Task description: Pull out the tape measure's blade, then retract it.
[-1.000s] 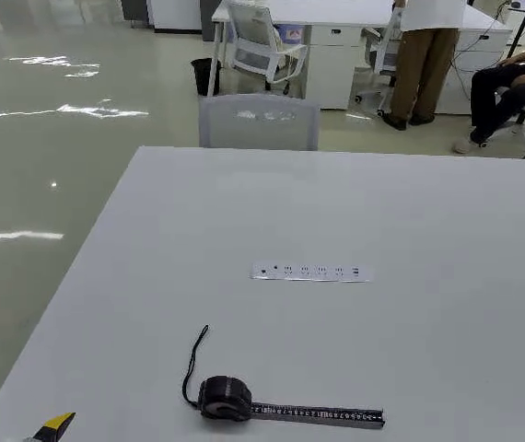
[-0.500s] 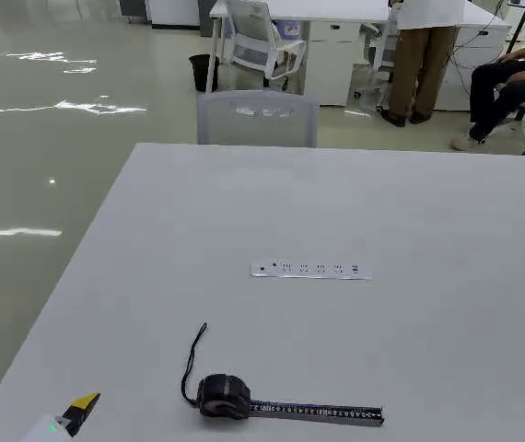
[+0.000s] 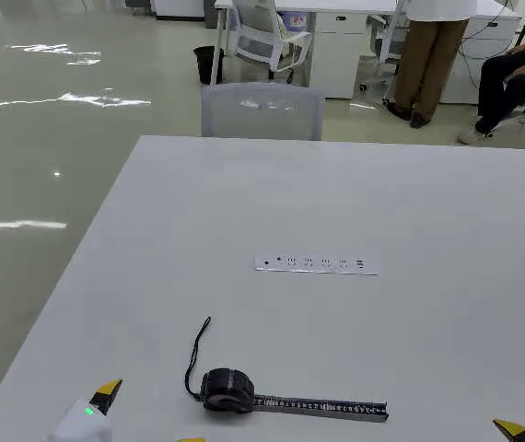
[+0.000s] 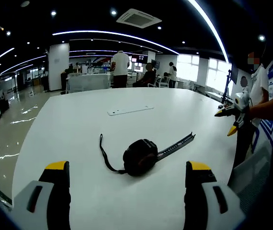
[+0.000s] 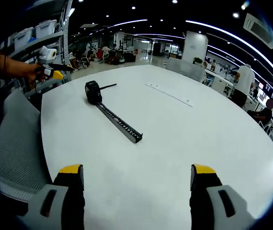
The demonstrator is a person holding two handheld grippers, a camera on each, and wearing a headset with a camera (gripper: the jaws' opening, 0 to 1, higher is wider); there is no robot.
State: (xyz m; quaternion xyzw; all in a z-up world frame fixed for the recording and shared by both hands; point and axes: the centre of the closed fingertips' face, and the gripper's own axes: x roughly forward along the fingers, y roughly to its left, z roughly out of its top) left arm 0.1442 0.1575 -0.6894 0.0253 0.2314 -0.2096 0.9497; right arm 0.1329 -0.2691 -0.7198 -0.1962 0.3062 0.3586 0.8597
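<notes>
White table [image 3: 428, 212] bears a tape measure [image 3: 227, 389] (blade [image 3: 322, 406] out) and socket strip [image 3: 316, 265]

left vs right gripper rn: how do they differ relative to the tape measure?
The left gripper faces the tape measure case-first; the right gripper faces its blade end-on, case beyond. In the head view the left gripper sits lower left, by the case; the right gripper is at the bottom-right corner, past the blade's end. Shared: both open, neither touching the tape measure.
</notes>
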